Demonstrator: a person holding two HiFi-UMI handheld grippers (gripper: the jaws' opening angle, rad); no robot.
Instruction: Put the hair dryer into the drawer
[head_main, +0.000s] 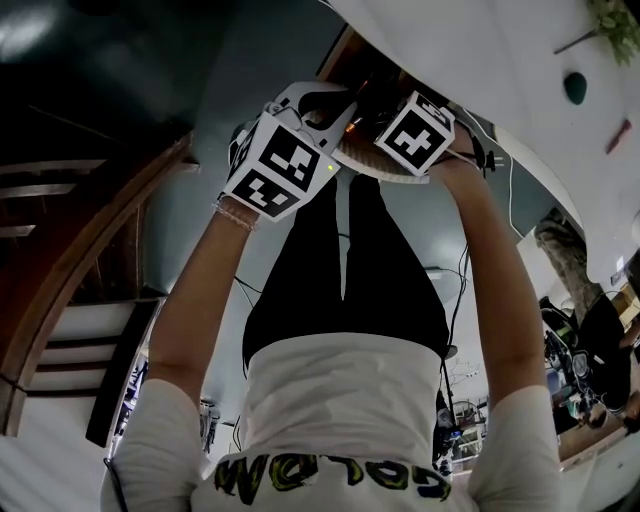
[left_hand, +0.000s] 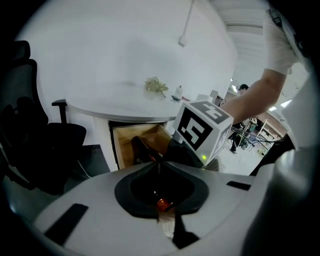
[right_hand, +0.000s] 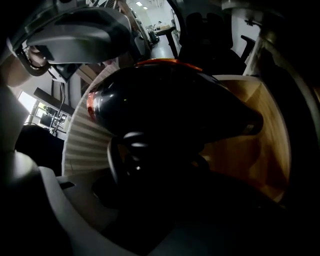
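The black hair dryer with an orange ring fills the right gripper view and hangs over the open wooden drawer. My right gripper is shut on its dark body, and the jaws are lost in shadow. In the left gripper view the dryer shows as a dark shape inside the drawer, beside the right gripper's marker cube. My left gripper has its jaw tips meeting just above the drawer. In the head view both grippers crowd together at the drawer under the table.
The drawer sits under a round white table bearing a small plant. A black office chair stands to the left. A ribbed pale panel lies along the drawer's near side. Cables trail over the floor.
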